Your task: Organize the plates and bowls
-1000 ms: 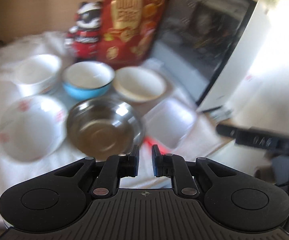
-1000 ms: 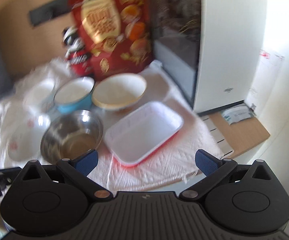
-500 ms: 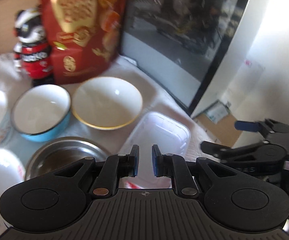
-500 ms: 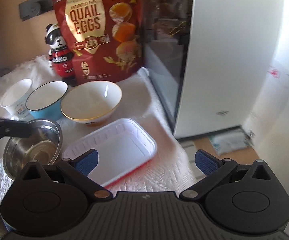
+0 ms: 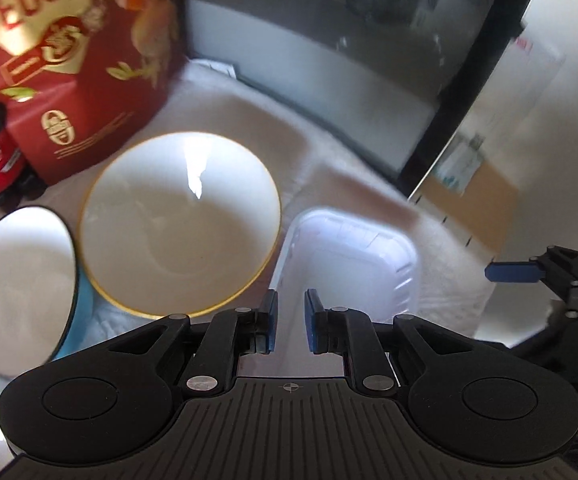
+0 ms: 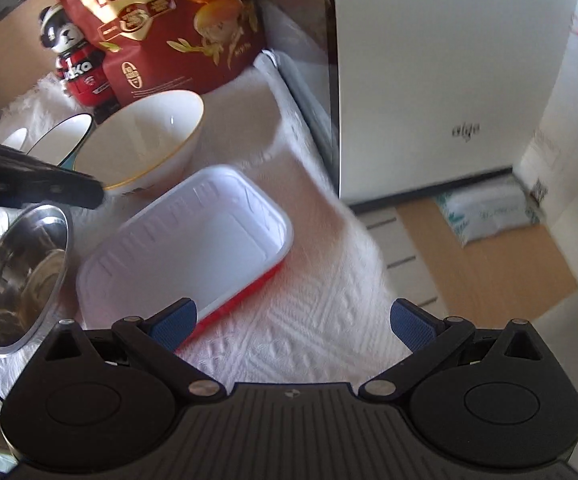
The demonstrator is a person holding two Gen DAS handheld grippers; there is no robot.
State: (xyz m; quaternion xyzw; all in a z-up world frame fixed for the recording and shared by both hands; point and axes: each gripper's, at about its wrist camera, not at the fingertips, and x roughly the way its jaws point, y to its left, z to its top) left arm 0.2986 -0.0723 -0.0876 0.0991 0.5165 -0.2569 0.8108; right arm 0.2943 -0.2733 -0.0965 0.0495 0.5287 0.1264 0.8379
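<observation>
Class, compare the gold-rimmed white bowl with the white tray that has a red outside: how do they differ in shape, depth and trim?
The gold-rimmed bowl is round; the tray is rectangular with rounded corners. The bowl is deep with sloping sides; the tray is shallow with a flat floor. The bowl has a gold rim line; the tray has a red outer wall. Both are white inside, empty and upright on the white cloth.
</observation>
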